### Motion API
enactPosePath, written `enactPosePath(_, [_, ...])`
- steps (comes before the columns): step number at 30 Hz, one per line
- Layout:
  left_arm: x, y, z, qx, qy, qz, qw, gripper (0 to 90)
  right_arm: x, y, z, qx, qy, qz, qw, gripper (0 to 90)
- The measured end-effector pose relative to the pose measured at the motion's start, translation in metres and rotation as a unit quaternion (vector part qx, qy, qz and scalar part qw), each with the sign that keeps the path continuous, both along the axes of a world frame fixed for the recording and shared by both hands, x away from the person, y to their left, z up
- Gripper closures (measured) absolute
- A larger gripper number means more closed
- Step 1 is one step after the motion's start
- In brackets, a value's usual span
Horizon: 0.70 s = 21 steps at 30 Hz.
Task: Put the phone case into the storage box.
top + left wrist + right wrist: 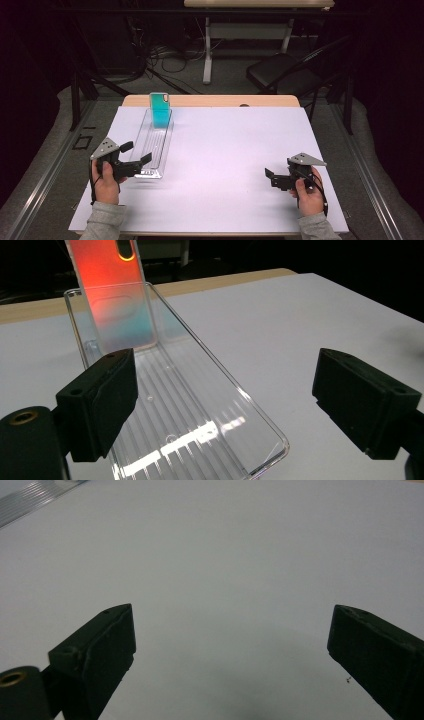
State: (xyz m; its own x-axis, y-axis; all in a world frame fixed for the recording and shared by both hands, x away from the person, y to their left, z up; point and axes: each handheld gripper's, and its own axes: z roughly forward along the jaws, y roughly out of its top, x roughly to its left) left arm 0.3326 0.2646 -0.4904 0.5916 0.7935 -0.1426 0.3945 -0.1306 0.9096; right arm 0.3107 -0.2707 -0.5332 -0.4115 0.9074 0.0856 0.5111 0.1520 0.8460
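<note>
High view: a white sheet (pixel 225 165) covers the table, and a long clear plastic tray (pixel 154 145) lies on it toward nine o'clock, its length running from six to twelve. At the tray's twelve o'clock end a phone (pixel 161 110) with a teal back stands upright, leaning against the end wall. The left gripper (pixel 136 152) is held by a hand at about eight o'clock on the sheet, at the tray's near end; one jaw tip lies over the tray's near corner, the other is off to its nine o'clock side. Its jaws stand wide apart with nothing clamped between them. The right gripper (pixel 270 177) sits at about four o'clock, well apart from the tray, pointing toward nine o'clock.

In the left gripper view, the tray (pixel 200 405) runs away between the spread jaws, ribbed floor bare at the near end, and the phone (pixel 112 295) rises at twelve o'clock, its glossy back glowing orange to teal.

In the right gripper view, the jaws are spread wide over the bare sheet (pixel 225 555), holding nothing, and a corner of the tray (pixel 30 495) shows at eleven o'clock.
</note>
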Motion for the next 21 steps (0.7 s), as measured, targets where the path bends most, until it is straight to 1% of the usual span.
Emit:
enactPosePath(16, [-0.0002, 0.0012, -0.0008, -0.004, 0.0, 0.006, 1.0, 11.3, 0.0002, 0.0006, -0.0001, 0.0, 0.001, 0.001, 1.0, 4.9])
enactPosePath(21, [0.0005, 0.0029, -0.0008, -0.002, 0.001, 0.006, 1.0, 11.3, 0.0003, 0.0007, -0.0004, 0.0, 0.001, 0.001, 1.0, 4.9])
